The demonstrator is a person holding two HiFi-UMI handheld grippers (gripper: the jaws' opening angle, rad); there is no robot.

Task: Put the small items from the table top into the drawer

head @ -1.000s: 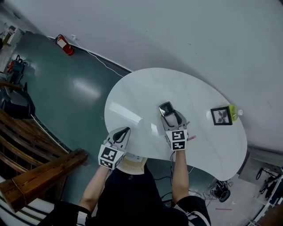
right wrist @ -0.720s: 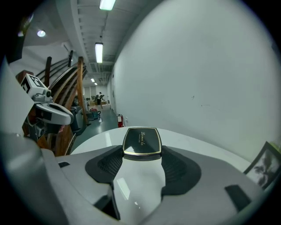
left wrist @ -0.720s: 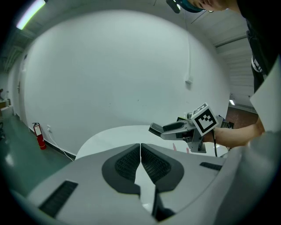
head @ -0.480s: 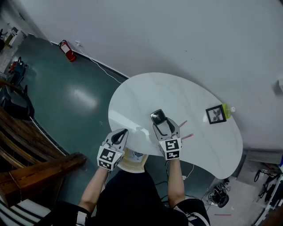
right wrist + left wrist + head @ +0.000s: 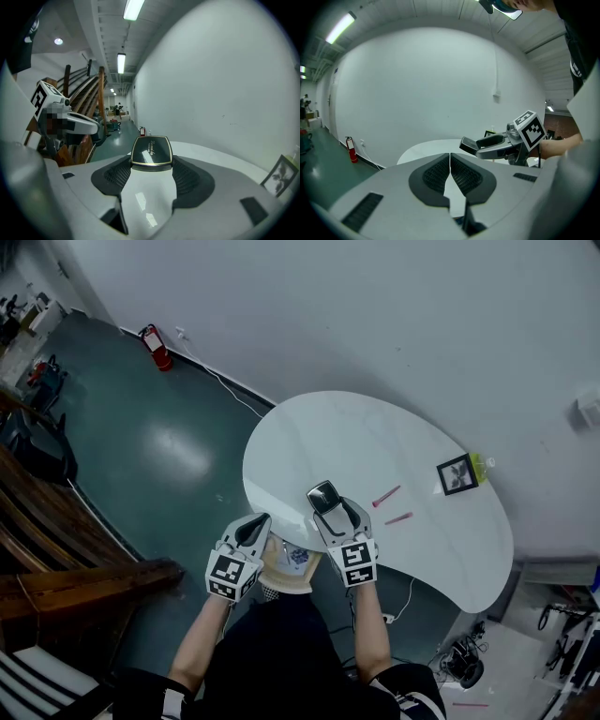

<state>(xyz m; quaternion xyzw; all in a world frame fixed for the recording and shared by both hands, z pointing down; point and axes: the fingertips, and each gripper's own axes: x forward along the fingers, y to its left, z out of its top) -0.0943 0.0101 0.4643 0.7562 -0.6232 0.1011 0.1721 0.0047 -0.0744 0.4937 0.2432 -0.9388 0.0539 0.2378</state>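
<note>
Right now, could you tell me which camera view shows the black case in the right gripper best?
The right gripper view: the black case fills the centre, its gold-rimmed lid facing the camera, held by the right gripper. The head view shows it small, from above; the left gripper view shows it edge-on.

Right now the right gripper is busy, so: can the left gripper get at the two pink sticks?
Probably not: the right gripper, shut on the black case, sits between the shut left gripper and the pink sticks.
</note>
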